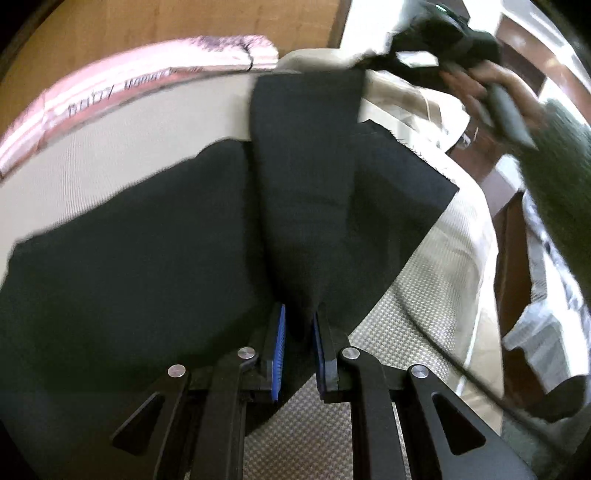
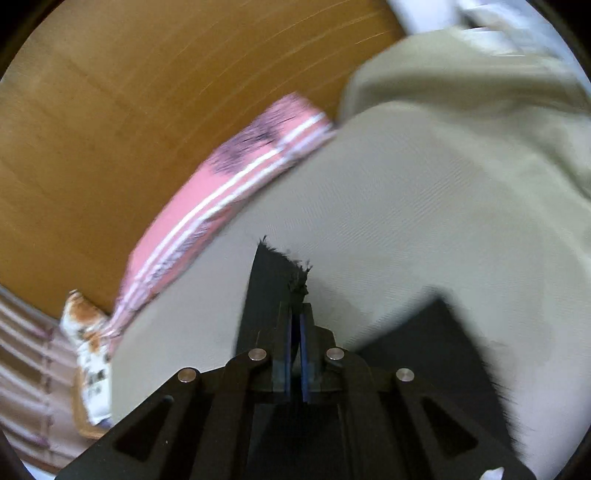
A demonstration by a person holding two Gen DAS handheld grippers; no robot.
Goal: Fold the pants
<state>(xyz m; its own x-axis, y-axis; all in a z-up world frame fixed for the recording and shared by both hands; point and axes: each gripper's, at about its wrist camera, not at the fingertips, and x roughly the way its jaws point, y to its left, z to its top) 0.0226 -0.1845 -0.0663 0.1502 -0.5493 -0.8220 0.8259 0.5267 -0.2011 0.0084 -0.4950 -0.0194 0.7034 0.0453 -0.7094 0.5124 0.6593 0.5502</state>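
- in the left wrist view your left gripper (image 1: 299,328) is sitting at the bottom centre of the frame, its blue pads nearly together and pinching a bunched ridge of the black pants (image 1: 147,258).
- the pants are lying spread across the middle of that view on the pale bedcover (image 1: 110,155), one wide part running to the left and another ending in a straight edge at the right.
- a long strip of the pants (image 1: 306,122) is rising from your left pads toward the upper right of the frame, where your right gripper (image 1: 454,33) is showing as a dark blurred shape.
- your right hand (image 1: 476,85) is wrapping the grey handle just below that shape, with a green sleeve (image 1: 554,177) running along the right edge.
- in the right wrist view your right gripper (image 2: 295,325) is standing at the lower centre, its blue pads pressed almost flat together on a frayed black edge of the pants (image 2: 273,280).
- another dark piece of the pants (image 2: 436,343) is lying at the lower right of that view, on the bedcover (image 2: 406,206).
- a pink striped cloth (image 2: 221,192) is lining the far edge of the bedcover, crossing from lower left toward the upper centre, with a wooden panel (image 2: 147,92) behind it.
- both views are blurred, the right wrist view more so.
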